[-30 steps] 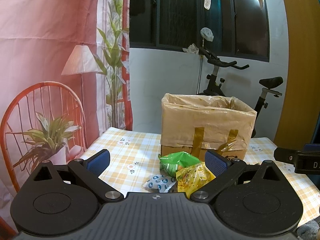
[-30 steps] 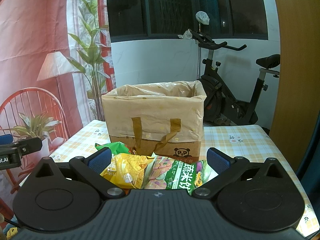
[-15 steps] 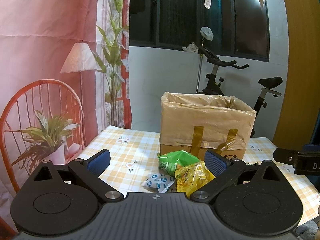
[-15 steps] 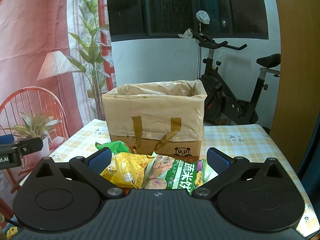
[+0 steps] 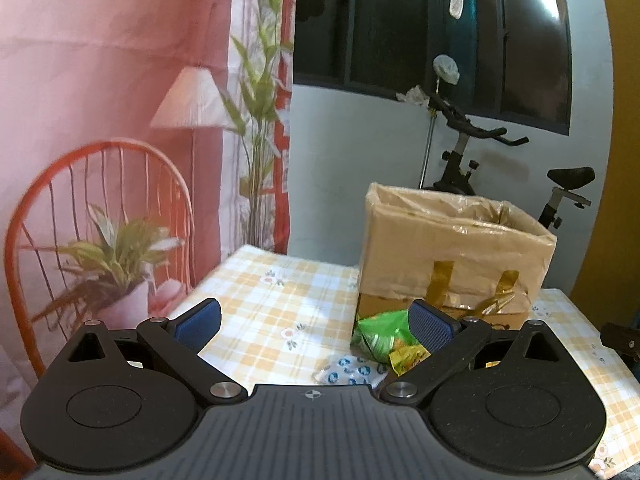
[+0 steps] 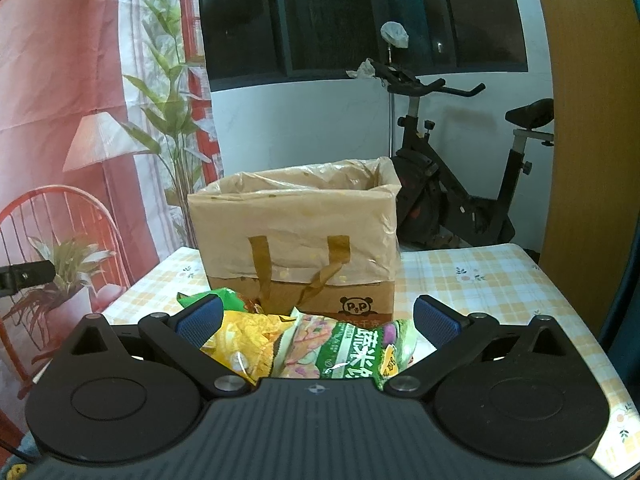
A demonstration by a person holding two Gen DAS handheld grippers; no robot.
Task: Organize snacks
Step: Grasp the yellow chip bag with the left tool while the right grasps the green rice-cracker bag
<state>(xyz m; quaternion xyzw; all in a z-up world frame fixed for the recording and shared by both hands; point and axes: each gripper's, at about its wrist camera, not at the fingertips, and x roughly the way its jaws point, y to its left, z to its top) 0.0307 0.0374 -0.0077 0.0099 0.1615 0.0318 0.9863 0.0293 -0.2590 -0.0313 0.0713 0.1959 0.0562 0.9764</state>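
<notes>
Checked table [image 6: 480, 276]; snack packets [image 6: 348, 350] between open right tool [image 6: 316, 320] fingers

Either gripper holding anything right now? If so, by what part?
Nothing is held. The left gripper and right gripper are both open, above the snack packets on the checked tablecloth, in front of the plastic-lined cardboard box.

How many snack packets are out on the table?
4 visible, all in front of the lined box: small blue-and-white packet, green bag, yellow bag, green vegetable-print bag. The grippers' bodies may hide more.
</notes>
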